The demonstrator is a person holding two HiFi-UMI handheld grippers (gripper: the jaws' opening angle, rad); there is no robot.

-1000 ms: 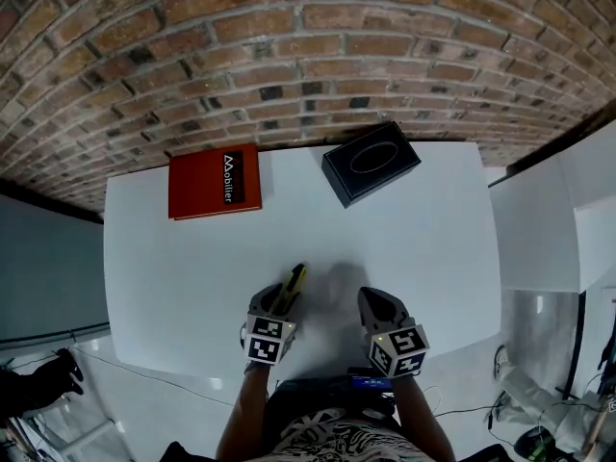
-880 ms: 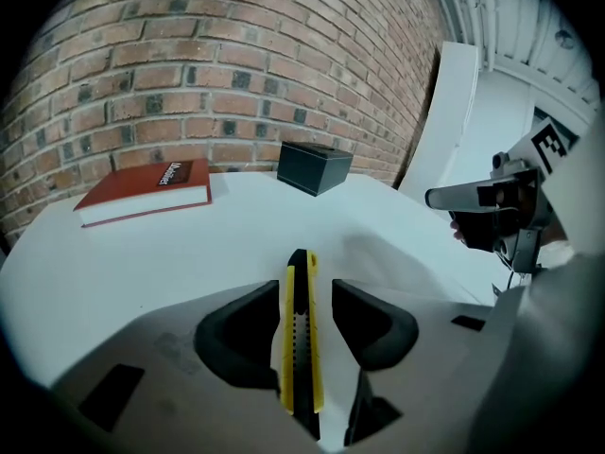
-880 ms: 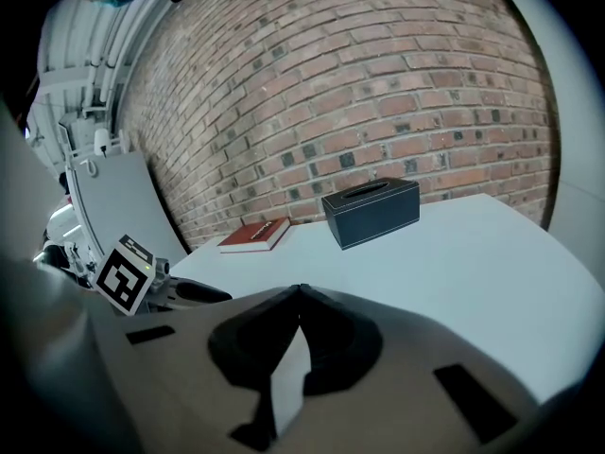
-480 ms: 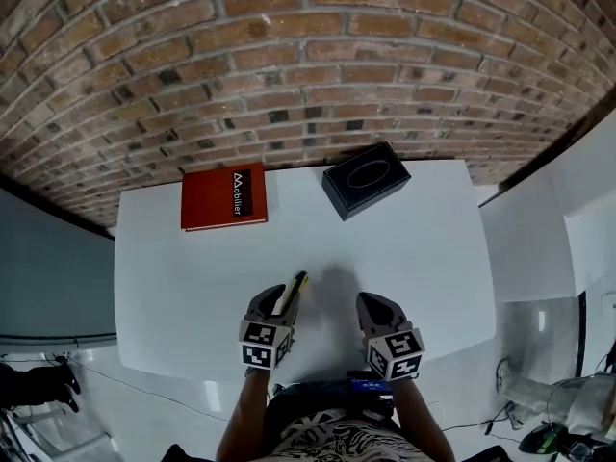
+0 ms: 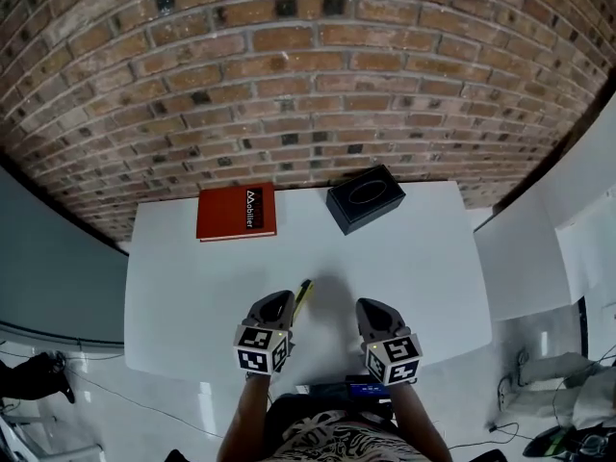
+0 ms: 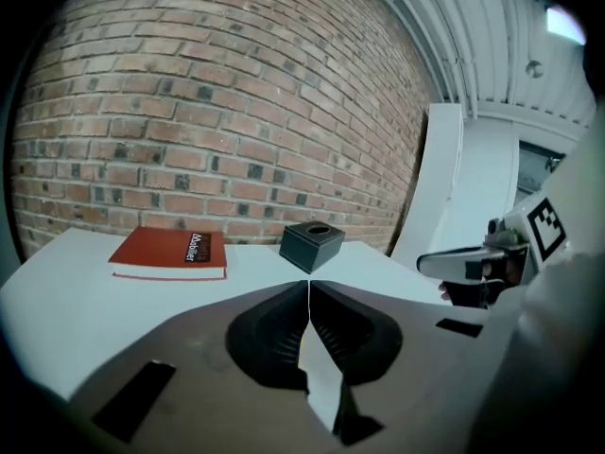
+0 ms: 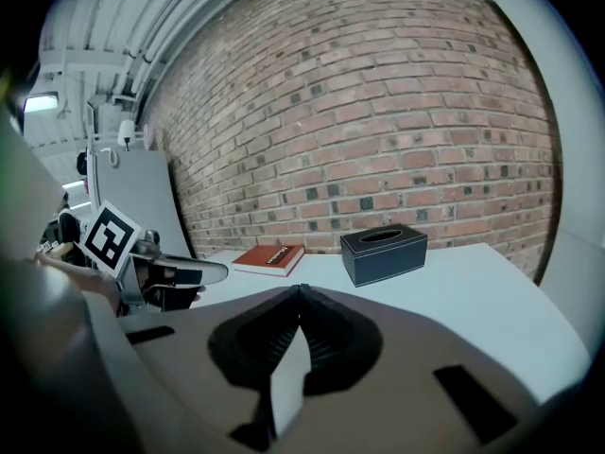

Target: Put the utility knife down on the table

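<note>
A red book (image 5: 237, 212) lies flat at the far left of the white table (image 5: 423, 258), and its small cover print is too small to read from the head view. Nearer the person, the left gripper (image 5: 277, 300) hovers over the near edge. In its own view the left gripper (image 6: 309, 287) has its jaws pressed together at the tips with nothing between them. Just to its right the utility knife (image 5: 302, 295) lies on the table, a thin yellow and black sliver pointing away from the person. Its near end is hidden behind the gripper body, and whether the two touch cannot be told. Neither gripper view shows the knife at all. Farther back, a black tissue box (image 5: 364, 197) stands near the brick wall (image 5: 308, 85), turned at an angle. At the right the right gripper (image 5: 372, 308) is also closed and empty, as its own view (image 7: 300, 291) confirms. The person's arms are cut off at the bottom edge. In all: one book, one knife, one box, two grippers.
</note>
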